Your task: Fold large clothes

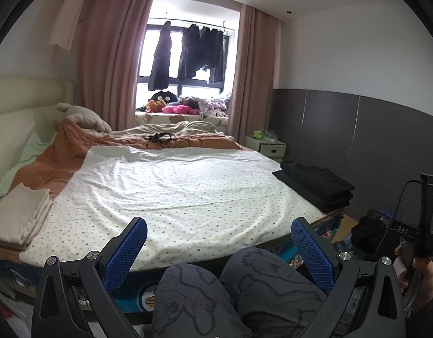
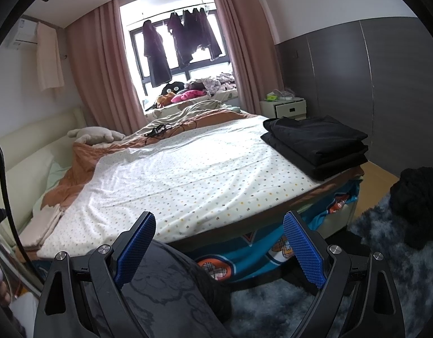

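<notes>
- Left gripper (image 1: pixel 219 249) and right gripper (image 2: pixel 219 242) released, empty, before the bed (image 2: pixel 188 174).
- Folded black clothes (image 2: pixel 314 146) on bed's right corner.
- Folded beige cloth (image 1: pixel 18 217) on bed's left edge.

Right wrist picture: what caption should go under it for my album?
Open right gripper waits over the person's knee, facing a dotted sheet and folded black clothes on the bed.

Colours and patterns around the bed

The bed sheet (image 1: pixel 182 186) is white with small multicoloured dots; beside it lies an orange-brown quilt (image 1: pixel 61 152). The folded clothes stack (image 2: pixel 317 146) is black, the folded cloth pile (image 1: pixel 18 217) beige. Curtains (image 1: pixel 106 59) are dusty pink, the wall panels (image 2: pixel 385 84) dark grey. Gripper pads (image 2: pixel 303 250) are blue and dimpled. The trousers (image 1: pixel 244 295) are grey with cartoon outlines, the rug (image 2: pixel 385 281) shaggy grey-blue.
</notes>
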Tool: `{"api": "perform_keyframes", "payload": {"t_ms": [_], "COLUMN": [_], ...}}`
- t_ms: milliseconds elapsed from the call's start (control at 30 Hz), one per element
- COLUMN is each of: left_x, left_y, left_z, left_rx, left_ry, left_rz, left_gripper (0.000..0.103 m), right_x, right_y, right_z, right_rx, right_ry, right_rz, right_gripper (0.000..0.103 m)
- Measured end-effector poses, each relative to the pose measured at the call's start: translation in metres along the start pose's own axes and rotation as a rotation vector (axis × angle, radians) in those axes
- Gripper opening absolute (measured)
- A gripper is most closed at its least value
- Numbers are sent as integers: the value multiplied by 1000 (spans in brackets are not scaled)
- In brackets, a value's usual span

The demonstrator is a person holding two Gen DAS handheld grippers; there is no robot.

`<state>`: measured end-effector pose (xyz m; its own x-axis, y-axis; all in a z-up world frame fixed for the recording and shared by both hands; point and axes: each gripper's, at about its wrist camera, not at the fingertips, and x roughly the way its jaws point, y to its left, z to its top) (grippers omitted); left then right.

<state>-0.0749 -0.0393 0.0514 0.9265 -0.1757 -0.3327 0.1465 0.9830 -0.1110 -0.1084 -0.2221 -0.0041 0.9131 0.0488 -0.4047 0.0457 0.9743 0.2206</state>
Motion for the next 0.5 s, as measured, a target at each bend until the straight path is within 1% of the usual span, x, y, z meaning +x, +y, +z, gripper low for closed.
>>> {"api": "perform_keyframes", "payload": {"t_ms": [500], "left_x": [-2], "left_y": [0], "left_z": [-1], "left_rx": [-4], "left_ry": [5], "left_rz": [-2], "left_gripper": [102], "right_x": [-7], "right_y": [0], "right_z": [-1], "right_rx": [11], "right_ry": [-7], "right_rz": [-9], "right_gripper": [92]}}
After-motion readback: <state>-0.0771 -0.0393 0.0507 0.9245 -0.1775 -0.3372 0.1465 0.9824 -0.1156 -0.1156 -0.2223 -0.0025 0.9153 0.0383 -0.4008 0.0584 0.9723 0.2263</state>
